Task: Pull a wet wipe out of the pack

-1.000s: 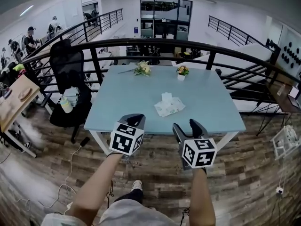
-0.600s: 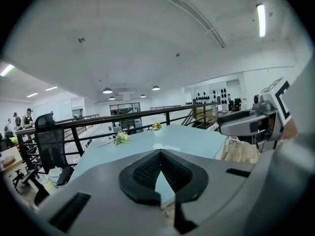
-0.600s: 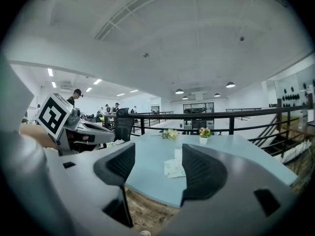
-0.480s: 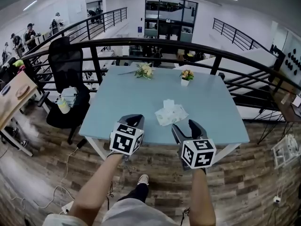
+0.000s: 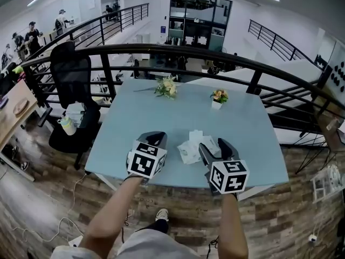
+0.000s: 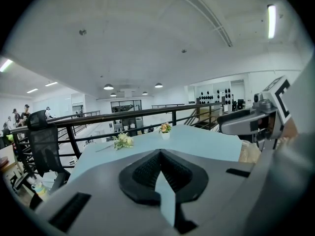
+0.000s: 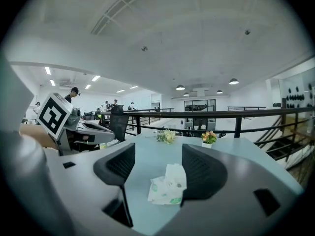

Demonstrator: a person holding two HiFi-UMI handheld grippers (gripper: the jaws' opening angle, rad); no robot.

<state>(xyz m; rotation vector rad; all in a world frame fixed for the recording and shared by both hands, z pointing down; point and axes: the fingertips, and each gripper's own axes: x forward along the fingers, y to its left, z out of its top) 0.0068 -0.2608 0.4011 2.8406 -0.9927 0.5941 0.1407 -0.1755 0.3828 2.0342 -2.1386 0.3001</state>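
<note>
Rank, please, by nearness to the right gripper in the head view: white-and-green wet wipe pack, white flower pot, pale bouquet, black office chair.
1. White-and-green wet wipe pack, left of right gripper.
2. White flower pot, straight ahead.
3. Pale bouquet, ahead-left.
4. Black office chair, far left.

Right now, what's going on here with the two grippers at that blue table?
A person holds a gripper in each hand at the near edge of a light-blue table. The wet wipe pack lies on it, one wipe sticking up from its top. The right gripper is open and lined up on the pack, not touching it. The left gripper is shut and empty.
</note>
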